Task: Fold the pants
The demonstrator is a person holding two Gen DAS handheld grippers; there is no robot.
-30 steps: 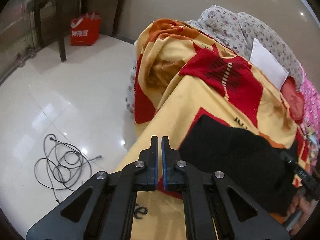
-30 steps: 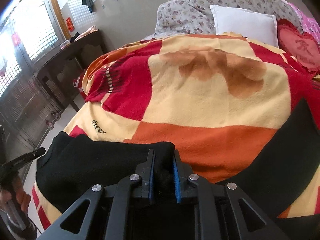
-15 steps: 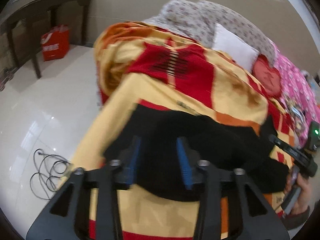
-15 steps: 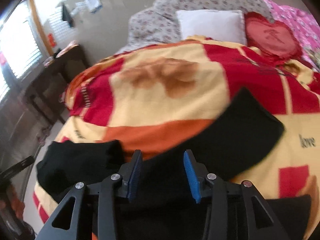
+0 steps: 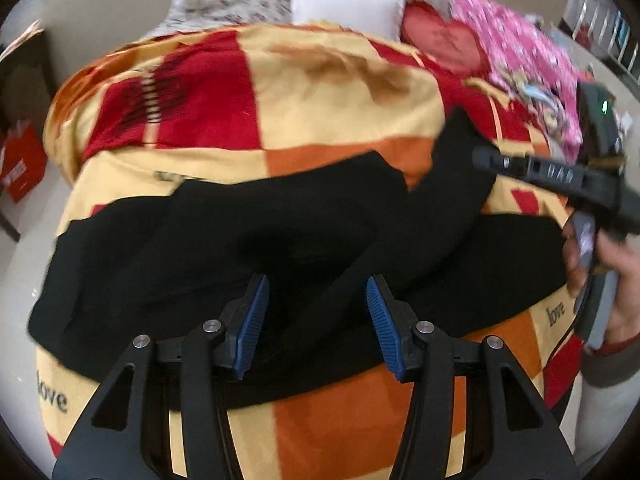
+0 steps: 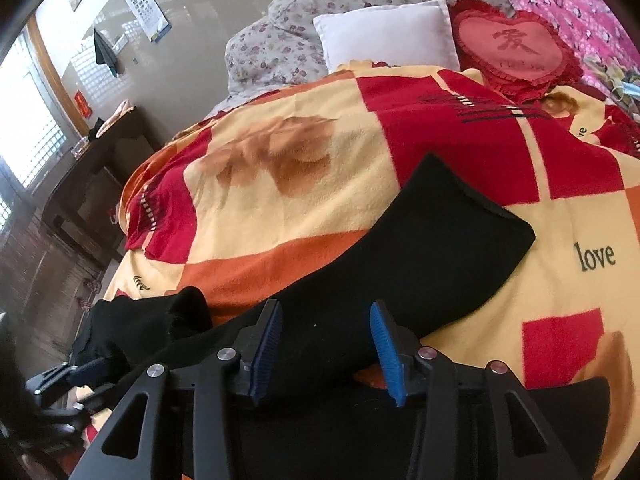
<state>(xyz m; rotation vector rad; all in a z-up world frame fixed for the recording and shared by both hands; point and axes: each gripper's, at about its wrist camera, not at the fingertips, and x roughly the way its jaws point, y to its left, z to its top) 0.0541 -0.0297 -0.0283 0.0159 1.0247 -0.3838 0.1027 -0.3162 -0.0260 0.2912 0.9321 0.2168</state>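
Black pants (image 5: 248, 236) lie spread across a red, orange and yellow blanket (image 5: 312, 112) on a bed. One leg (image 6: 448, 232) angles up to the right and the waist end is bunched at the left (image 6: 144, 328). My left gripper (image 5: 316, 316) is open and empty, just above the pants' middle. My right gripper (image 6: 326, 340) is open and empty over the black fabric. The right gripper also shows at the right of the left wrist view (image 5: 560, 176), held in a hand. The left gripper's tip shows at the lower left of the right wrist view (image 6: 60, 376).
A white pillow (image 6: 388, 36), a red heart cushion (image 6: 516, 48) and a floral pillow (image 6: 304, 20) lie at the head of the bed. Pink bedding (image 5: 520, 48) is at the right. A dark wooden desk (image 6: 96, 160) and a red bag (image 5: 20, 160) stand on the left.
My right gripper let go of the black fabric and opened. My left gripper opened and swung right, from over the bed's edge and floor to over the pants.
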